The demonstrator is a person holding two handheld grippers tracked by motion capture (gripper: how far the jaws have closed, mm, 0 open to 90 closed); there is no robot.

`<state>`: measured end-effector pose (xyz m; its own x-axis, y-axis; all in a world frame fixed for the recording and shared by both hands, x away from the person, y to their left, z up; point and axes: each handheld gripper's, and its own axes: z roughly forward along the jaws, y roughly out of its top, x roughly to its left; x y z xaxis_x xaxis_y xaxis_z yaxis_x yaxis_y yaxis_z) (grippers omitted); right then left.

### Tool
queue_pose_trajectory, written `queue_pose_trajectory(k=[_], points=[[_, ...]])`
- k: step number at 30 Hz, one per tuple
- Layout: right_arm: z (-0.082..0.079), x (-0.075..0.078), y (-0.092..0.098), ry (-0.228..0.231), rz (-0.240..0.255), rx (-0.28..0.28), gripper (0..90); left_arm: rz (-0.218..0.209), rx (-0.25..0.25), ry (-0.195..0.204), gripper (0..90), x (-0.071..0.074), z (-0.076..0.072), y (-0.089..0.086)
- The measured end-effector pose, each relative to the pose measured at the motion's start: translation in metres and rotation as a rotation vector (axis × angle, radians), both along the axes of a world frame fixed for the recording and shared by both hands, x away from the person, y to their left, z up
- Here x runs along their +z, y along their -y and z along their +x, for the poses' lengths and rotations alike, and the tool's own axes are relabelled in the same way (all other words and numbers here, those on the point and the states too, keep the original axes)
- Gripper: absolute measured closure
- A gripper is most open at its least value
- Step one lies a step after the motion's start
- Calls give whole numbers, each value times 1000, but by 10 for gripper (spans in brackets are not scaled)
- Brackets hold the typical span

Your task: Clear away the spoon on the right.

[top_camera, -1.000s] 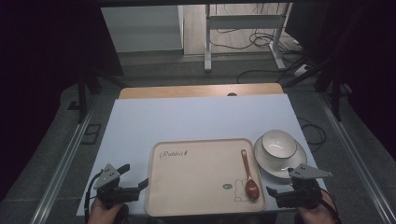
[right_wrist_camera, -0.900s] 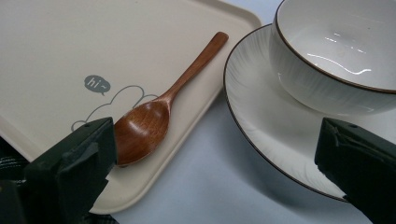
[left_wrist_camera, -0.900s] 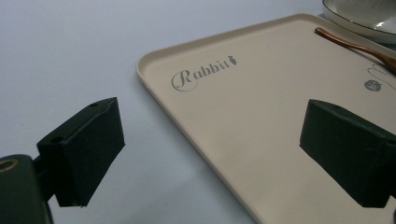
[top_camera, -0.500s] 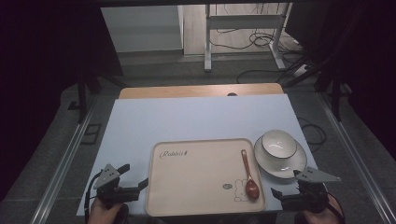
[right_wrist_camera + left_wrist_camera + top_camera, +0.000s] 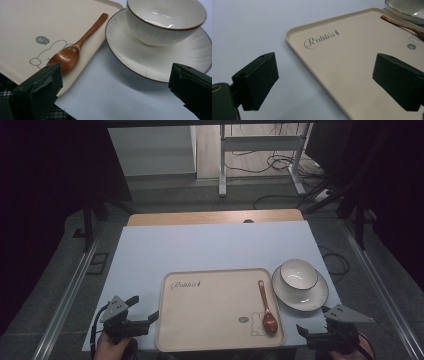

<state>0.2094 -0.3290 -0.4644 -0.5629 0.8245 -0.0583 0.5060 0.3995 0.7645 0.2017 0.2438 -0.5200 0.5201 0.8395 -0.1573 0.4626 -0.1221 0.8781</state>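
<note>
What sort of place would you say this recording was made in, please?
Probably a lab or workshop set up for recording, not a dining room: a white-covered table stands on a grey floor, loose cables trail behind it, and the cream tray, wooden spoon and bowl look staged.

Dim room, dark surround; overhead light on table point(image 5: 215, 245); glare inside bowl point(image 5: 167, 15); near claws blurred.

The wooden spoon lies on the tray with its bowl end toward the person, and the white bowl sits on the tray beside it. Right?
Not quite. The white bowl sits on a saucer off the tray, as the high view shows. The wooden spoon is as stated.
</note>
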Motion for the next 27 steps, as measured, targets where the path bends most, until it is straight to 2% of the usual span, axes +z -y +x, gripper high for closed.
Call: queue_pose_trajectory(k=[3,12,16,21,27], points=[[-2,0,4,11,9,-16,0,0,1,0,62,0,0,0],[-5,-10,12,-4,41,-23,0,-3,1,-1,62,0,0,0],[-6,-14,14,7,34,-30,0,-3,1,-1,62,0,0,0],[-5,-22,19,-8,43,-59,0,-2,0,-1,62,0,0,0],[-3,-23,20,-18,43,-72,0,1,0,-1,62,0,0,0]])
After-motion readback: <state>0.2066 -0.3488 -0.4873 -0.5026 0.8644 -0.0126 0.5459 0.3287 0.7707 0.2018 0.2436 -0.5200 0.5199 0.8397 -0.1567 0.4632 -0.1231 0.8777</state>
